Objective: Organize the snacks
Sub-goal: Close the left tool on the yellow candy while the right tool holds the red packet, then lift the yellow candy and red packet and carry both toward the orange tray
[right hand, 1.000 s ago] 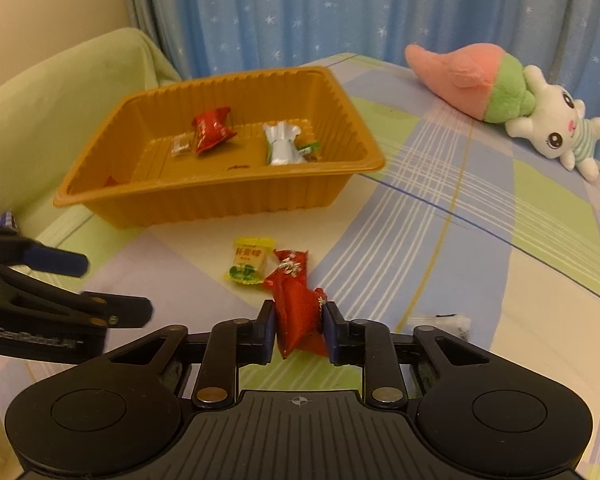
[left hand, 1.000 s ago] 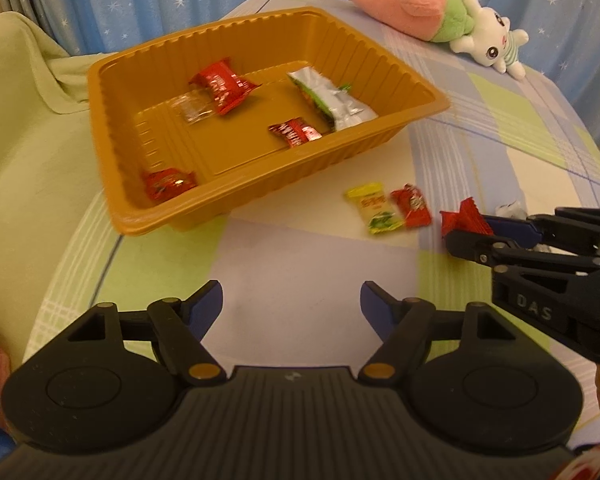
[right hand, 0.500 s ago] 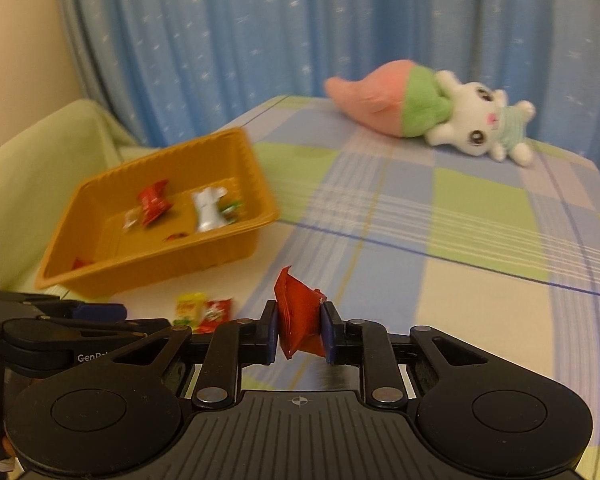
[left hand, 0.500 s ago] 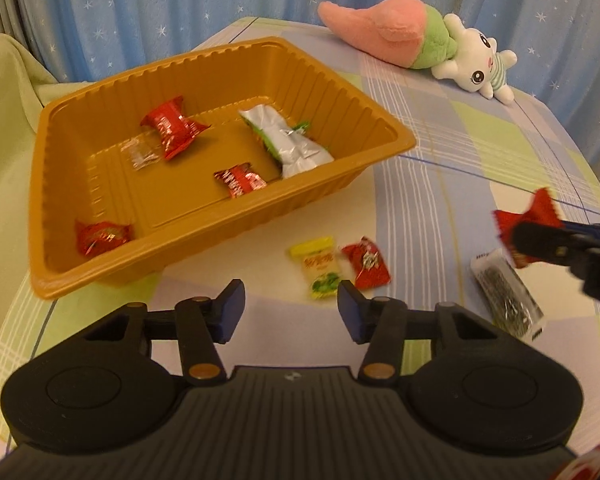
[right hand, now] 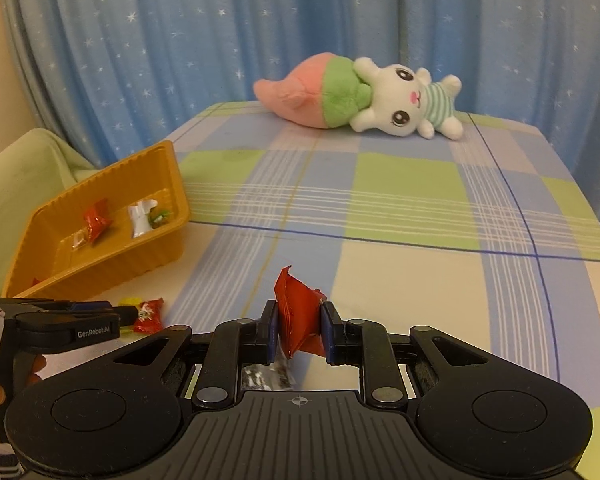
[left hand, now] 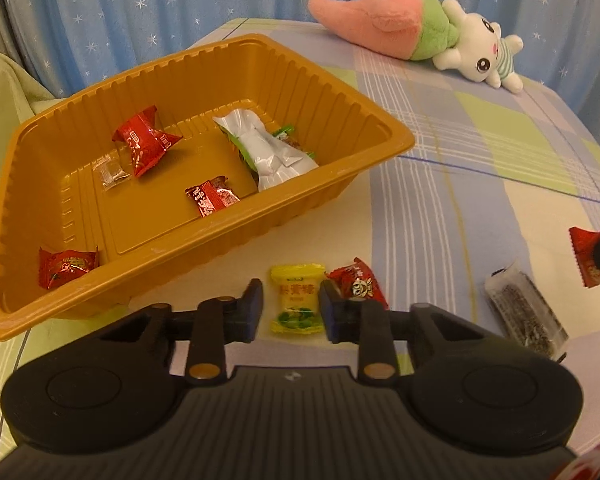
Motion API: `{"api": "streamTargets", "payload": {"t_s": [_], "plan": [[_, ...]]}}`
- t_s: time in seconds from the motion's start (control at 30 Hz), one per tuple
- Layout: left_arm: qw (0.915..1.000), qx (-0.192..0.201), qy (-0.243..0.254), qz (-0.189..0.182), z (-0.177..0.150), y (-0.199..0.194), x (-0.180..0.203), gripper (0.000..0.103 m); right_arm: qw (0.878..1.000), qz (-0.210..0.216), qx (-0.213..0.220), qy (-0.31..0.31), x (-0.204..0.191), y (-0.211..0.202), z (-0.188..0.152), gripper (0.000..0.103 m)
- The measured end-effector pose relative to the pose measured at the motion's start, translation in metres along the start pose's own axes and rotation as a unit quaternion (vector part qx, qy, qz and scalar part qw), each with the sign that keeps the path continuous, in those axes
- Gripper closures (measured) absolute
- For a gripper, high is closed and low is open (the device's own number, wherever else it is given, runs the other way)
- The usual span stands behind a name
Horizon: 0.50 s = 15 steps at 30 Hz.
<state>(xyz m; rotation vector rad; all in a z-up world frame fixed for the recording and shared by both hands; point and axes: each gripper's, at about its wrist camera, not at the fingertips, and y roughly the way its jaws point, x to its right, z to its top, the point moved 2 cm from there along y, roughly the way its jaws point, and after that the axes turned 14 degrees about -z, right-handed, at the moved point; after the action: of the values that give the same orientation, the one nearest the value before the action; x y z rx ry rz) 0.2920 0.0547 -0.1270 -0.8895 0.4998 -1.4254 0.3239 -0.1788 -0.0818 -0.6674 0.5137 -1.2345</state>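
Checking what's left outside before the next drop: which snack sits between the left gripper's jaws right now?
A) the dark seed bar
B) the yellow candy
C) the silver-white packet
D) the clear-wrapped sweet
B: in the left wrist view the yellow candy lies on the tablecloth between the left gripper's closed-in jaws, just outside the orange tray.

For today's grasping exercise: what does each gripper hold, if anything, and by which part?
The right gripper holds a red snack packet by its lower middle. The left gripper has just closed on the yellow candy, gripping its two sides.
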Motion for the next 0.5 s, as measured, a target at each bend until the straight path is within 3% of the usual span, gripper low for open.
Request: {"api": "streamTargets", "payload": {"t_s": [0.5], "plan": [[0.9994, -0.031, 0.018, -0.007, -0.048, -0.048, -0.023, 0.084, 0.999, 0.027, -0.016, -0.005, 0.000, -0.003, -0.012, 0.081]]}}
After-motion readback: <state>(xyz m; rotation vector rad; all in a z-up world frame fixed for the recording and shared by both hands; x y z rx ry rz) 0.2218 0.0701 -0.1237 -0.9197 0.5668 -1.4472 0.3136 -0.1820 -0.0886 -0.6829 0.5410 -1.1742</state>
